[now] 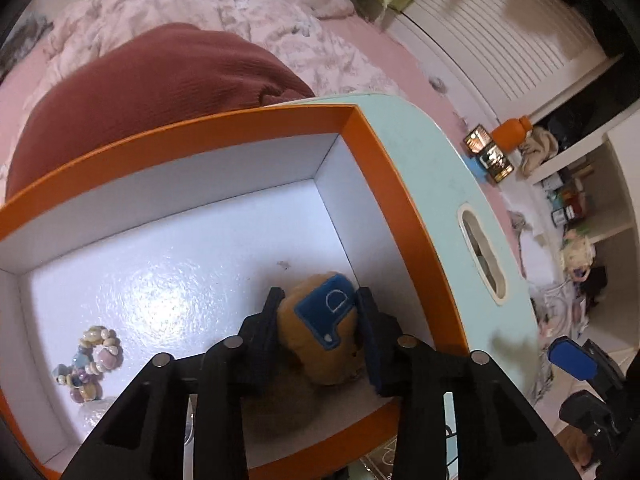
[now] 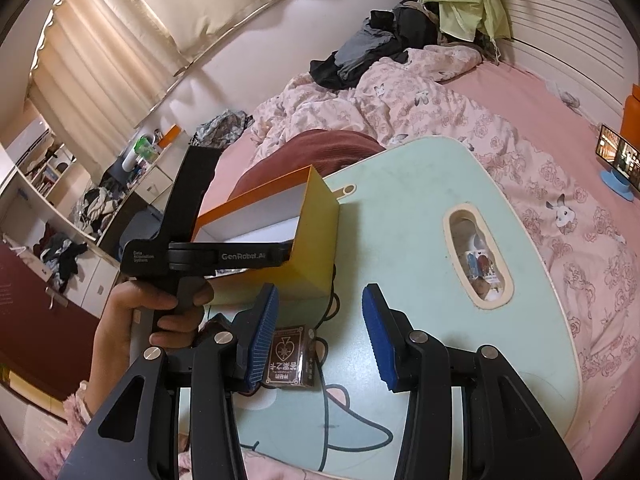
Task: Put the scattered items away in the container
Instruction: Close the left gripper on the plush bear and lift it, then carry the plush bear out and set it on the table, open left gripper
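Observation:
An orange box (image 1: 372,152) with a white inside stands on a pale blue lap table (image 1: 436,168). My left gripper (image 1: 320,320) is inside the box, low at its right end, shut on a tan plush toy (image 1: 320,344) with a blue patch. A pastel bead bracelet (image 1: 90,362) lies on the box floor at the left. In the right wrist view my right gripper (image 2: 320,336) is open and empty above the table (image 2: 400,220), just right of a dark card pack (image 2: 288,358). The box (image 2: 316,236) stands beyond it, with the left gripper's body reaching in.
The table has an oval handle slot (image 2: 478,256) and sits on a pink bed (image 2: 568,216) with a rumpled quilt (image 2: 380,108). A maroon cushion (image 1: 152,92) lies behind the box. A phone on a blue stand (image 2: 618,160) and an orange bottle (image 1: 512,132) stand at the right.

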Tool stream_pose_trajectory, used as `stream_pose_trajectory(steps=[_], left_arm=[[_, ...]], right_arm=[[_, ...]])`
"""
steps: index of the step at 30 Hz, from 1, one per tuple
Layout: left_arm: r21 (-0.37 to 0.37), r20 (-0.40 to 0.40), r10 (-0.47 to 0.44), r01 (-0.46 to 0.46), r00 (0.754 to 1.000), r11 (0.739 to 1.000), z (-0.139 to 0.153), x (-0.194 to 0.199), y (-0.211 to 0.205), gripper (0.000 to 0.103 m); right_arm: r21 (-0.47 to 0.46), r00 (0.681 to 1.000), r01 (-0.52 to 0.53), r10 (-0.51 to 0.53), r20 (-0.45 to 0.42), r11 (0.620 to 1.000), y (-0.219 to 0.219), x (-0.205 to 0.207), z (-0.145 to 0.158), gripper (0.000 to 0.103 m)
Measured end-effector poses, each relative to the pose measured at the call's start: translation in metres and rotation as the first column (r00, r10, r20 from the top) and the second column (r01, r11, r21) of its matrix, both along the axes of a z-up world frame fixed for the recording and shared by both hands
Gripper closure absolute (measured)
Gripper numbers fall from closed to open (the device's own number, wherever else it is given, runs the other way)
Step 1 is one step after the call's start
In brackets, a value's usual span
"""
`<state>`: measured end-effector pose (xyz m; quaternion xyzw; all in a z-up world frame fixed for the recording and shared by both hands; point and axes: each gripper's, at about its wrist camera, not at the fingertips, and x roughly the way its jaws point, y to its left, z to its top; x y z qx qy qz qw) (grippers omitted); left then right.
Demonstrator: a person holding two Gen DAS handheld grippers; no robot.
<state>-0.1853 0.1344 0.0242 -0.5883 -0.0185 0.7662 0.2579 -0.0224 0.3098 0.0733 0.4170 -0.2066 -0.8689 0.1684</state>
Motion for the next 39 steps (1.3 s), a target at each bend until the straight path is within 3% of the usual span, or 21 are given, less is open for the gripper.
stream_pose_trajectory(steps=[5, 10, 17, 20, 25, 28, 34, 39], left_arm=[[0.066, 0.002, 0.02, -0.02, 1.0, 0.998, -0.001, -0.001, -0.012, 0.074], [0.125, -0.057, 0.065, -0.057, 0.996, 0.991, 0.015, 0.004, -0.033, 0.075], [0.206, -0.259, 0.12, -0.067, 0.958, 0.976, 0.076, 0.053, -0.072, 0.074], [0.233, -0.298, 0.128, -0.058, 0.946, 0.971, 0.085, 0.083, -0.089, 0.074], [0.286, -0.312, 0.197, -0.106, 0.93, 0.952, 0.073, 0.124, -0.12, 0.074], [0.266, -0.337, 0.255, -0.168, 0.906, 0.949, 0.061, 0.143, -0.134, 0.074], [0.21, -0.328, 0.293, -0.233, 0.898, 0.95, 0.026, 0.161, -0.146, 0.073], [0.23, -0.35, 0.296, -0.225, 0.889, 0.947, 0.014, 0.169, -0.148, 0.072]], right_arm=[[-0.001, 1.0, 0.003, -0.003, 0.006, 1.0, 0.0, 0.0, -0.001, 0.058], [0.002, 1.0, -0.002, 0.002, 0.004, 1.0, 0.001, -0.001, 0.001, 0.058], [0.004, 1.0, -0.005, 0.005, 0.006, 1.0, 0.0, 0.0, -0.001, 0.058], [0.007, 1.0, -0.009, 0.009, 0.008, 1.0, -0.001, -0.001, -0.001, 0.058], [0.012, 1.0, -0.018, 0.017, 0.015, 1.0, -0.007, -0.001, -0.003, 0.058], [0.019, 1.0, -0.024, 0.024, 0.014, 1.0, -0.01, -0.001, -0.003, 0.058], [0.027, 0.999, -0.043, 0.042, 0.015, 0.999, -0.018, 0.0, -0.005, 0.058], [0.041, 0.998, -0.06, 0.059, 0.02, 0.997, -0.026, 0.0, -0.007, 0.058]])
